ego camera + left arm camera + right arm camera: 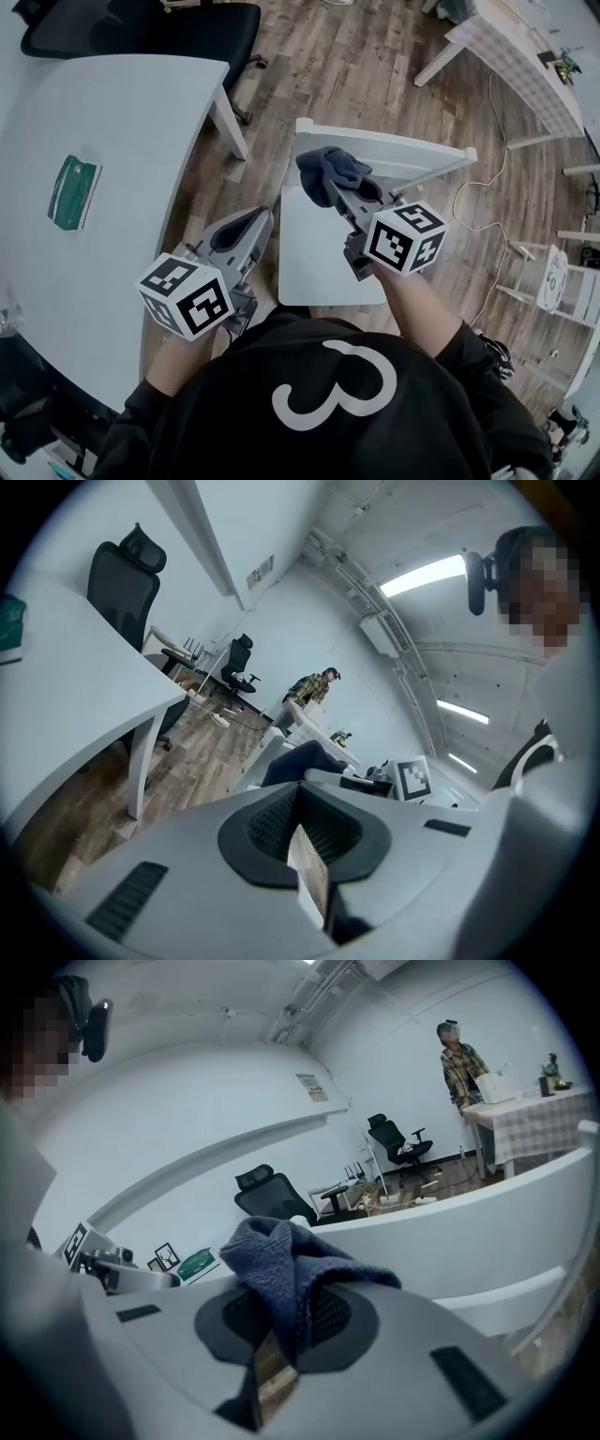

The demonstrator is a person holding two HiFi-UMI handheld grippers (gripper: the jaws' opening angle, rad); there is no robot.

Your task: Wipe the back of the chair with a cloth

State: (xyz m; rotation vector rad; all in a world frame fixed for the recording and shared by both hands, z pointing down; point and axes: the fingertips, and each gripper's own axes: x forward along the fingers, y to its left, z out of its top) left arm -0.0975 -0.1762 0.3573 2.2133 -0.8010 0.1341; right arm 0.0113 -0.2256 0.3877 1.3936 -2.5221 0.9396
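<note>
Off to the left of the left jaws sits the big white surface (112, 169), and right under the right jaws is the white chair (323, 248), its back rail (403, 145) just past the tips. The left gripper (246, 230) is clenched on nothing, hanging beside the seat. The right gripper (281, 1321) is clamped on the blue-grey cloth (330, 172), which bunches over the tips right by the chair's back; can't tell if it touches.

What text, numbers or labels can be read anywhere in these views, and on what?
"3": large white numeral on the person's black shirt.
Print on the green packet lying on the white table: too small to read.
Print on the wall sign: blurred, unreadable.
</note>
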